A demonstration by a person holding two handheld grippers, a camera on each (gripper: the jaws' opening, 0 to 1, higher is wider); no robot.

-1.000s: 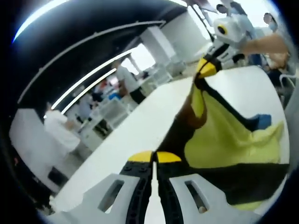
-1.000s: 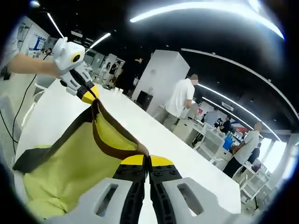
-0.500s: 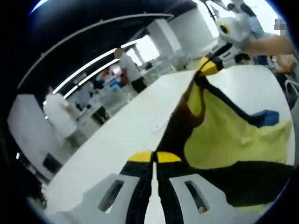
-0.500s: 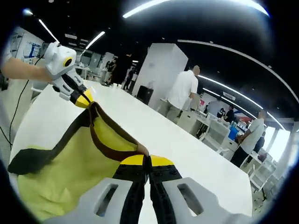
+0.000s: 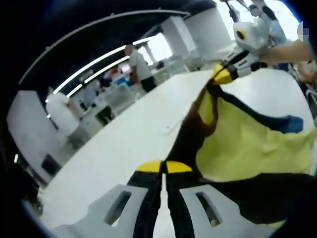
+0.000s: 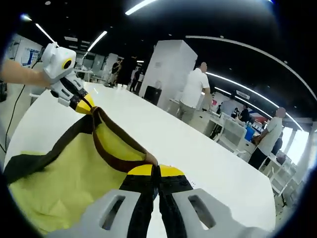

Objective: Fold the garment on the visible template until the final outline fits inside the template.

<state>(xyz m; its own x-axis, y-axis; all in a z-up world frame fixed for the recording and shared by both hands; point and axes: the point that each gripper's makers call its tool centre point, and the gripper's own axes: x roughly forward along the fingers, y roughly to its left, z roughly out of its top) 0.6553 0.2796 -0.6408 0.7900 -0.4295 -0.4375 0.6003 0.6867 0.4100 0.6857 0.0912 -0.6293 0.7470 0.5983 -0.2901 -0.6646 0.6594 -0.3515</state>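
Observation:
A yellow garment (image 5: 247, 148) with dark trim hangs stretched between both grippers above a long white table (image 5: 124, 148). My left gripper (image 5: 164, 167) is shut on the dark collar edge at the bottom of the left gripper view. The right gripper (image 5: 224, 76) shows at the upper right of that view, shut on the other end of the collar. In the right gripper view, my right gripper (image 6: 154, 171) pinches the dark trim, with the yellow garment (image 6: 64, 173) sagging to its left, and the left gripper (image 6: 81, 104) grips the far end. A blue patch (image 5: 294, 124) shows beside the cloth.
The white table (image 6: 198, 148) runs far ahead. Several people (image 6: 194, 94) stand beyond its far side near desks and a white pillar (image 6: 168, 69). A person's hand (image 5: 290, 49) holds the other gripper. Ceiling light strips run overhead.
Both views have shifted slightly as the hands moved; the garment stays stretched between the two shut grippers, with more of the table showing under it.

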